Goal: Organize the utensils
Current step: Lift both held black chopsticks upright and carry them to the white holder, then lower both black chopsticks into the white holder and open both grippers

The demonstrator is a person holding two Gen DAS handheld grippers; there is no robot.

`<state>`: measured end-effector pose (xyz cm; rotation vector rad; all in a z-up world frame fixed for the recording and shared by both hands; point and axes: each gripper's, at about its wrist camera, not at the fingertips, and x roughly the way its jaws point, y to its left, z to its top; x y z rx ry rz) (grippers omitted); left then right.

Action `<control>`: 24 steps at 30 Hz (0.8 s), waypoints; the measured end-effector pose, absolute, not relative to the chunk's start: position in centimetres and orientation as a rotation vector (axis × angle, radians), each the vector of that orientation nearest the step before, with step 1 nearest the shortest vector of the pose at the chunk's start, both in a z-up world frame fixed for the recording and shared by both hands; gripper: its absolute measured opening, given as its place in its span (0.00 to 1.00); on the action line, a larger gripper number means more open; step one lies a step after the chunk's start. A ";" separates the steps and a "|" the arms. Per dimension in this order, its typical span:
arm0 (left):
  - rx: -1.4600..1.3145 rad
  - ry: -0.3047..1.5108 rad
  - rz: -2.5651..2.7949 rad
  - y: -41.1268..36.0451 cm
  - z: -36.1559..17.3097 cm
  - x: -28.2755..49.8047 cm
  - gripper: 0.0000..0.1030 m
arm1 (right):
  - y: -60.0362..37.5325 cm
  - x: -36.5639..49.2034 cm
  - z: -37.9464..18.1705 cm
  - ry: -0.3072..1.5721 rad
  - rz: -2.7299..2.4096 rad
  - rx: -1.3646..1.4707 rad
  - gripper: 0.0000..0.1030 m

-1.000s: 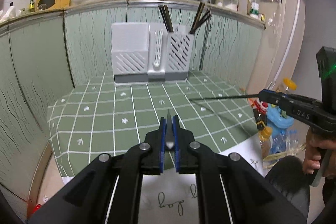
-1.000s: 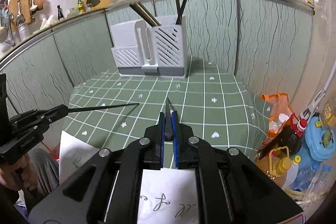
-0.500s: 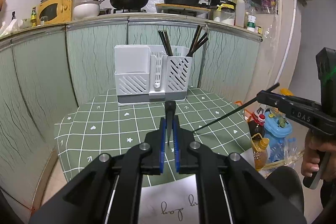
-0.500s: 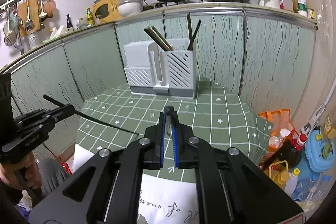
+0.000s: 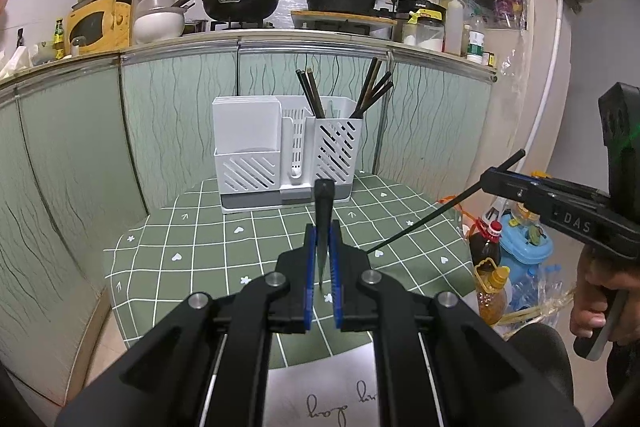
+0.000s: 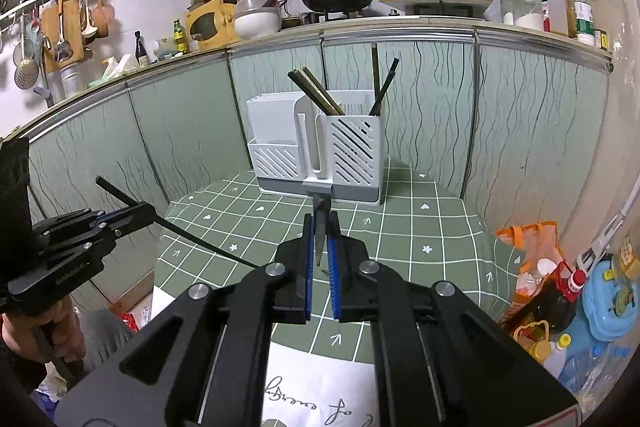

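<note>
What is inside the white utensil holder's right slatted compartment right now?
Dark chopsticks stand in the utensil holder, leaning left and right, tops above the rim. Their lower ends show only partly through the slats; the compartment floor is hidden.

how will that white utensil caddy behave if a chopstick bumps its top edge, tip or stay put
The white caddy probably stays put: it stands upright on a wide grey base on the tablecloth. Its slotted plastic walls look light, so a firm push might slide it. The chopsticks in it lean loosely and could rattle or shift.
</note>
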<state>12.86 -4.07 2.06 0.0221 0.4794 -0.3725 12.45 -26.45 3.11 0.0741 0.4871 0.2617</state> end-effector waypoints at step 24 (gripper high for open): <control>0.046 0.454 -0.399 -4.8 10.5 19.3 0.06 | -28.3 17.0 11.5 0.472 0.246 0.015 0.06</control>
